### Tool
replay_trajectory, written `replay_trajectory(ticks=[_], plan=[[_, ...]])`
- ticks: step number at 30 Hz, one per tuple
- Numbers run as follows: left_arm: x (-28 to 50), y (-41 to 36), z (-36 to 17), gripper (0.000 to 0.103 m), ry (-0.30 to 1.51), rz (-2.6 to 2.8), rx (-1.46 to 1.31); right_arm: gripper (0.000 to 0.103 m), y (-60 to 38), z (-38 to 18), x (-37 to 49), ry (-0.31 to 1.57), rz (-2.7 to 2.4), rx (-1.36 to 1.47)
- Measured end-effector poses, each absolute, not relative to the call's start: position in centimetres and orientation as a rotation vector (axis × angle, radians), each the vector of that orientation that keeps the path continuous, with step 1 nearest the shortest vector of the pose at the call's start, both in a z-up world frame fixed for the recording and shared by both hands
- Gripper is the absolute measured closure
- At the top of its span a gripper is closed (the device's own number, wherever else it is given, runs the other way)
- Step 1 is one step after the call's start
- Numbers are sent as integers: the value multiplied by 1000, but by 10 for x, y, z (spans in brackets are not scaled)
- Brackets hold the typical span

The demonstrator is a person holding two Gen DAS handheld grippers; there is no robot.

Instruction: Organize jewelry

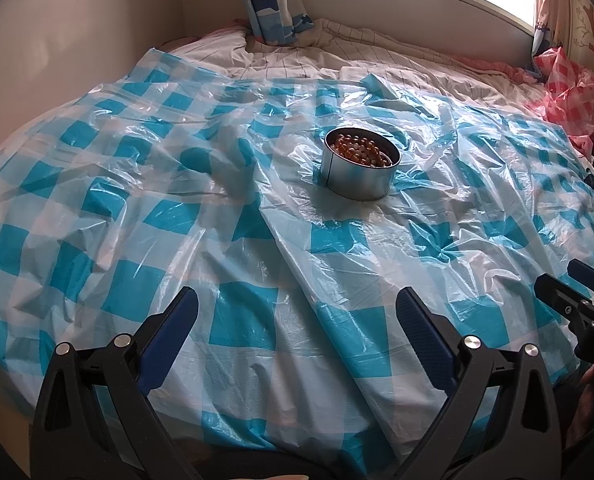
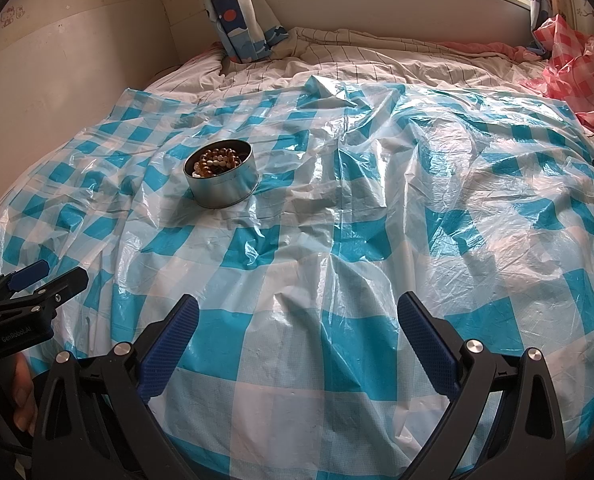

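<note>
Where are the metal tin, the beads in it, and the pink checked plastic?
metal tin (image 1: 357, 178): left wrist view, front wall.
beads (image 2: 216, 164): right wrist view, middle of the pile inside.
pink checked plastic (image 2: 573, 76): right wrist view, crumpled middle.

I count one round metal tin (image 1: 360, 168) near the middle of one blue-and-white checked plastic sheet (image 1: 257, 260), with a heap of amber beaded bracelets (image 2: 217, 162) inside, too tangled for me to number. My two grippers, left (image 1: 297, 312) and right (image 2: 298, 314), each show two blue-padded fingers. One crumpled pink checked sheet (image 2: 573, 68) lies at the bed's far right corner.
</note>
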State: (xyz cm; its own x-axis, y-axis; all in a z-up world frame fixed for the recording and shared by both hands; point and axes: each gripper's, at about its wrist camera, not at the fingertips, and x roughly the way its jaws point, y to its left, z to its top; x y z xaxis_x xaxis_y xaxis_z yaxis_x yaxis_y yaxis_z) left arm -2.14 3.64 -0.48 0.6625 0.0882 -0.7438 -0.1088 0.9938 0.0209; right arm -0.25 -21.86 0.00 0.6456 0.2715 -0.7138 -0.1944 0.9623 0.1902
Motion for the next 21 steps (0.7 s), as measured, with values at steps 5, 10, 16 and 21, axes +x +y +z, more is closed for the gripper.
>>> replay_trajectory(ticks=[5, 10, 16, 21], plan=[[-19, 37, -7, 8, 859, 114, -20, 8, -218, 1, -2, 829, 265, 99], [-21, 47, -6, 8, 852, 104, -66, 8, -218, 1, -2, 825, 260, 96], [-19, 43, -6, 8, 863, 75, -62, 8, -219, -2, -4, 825, 258, 97], [-15, 35, -13, 8, 915, 93, -15, 8, -220, -2, -4, 825, 259, 98]])
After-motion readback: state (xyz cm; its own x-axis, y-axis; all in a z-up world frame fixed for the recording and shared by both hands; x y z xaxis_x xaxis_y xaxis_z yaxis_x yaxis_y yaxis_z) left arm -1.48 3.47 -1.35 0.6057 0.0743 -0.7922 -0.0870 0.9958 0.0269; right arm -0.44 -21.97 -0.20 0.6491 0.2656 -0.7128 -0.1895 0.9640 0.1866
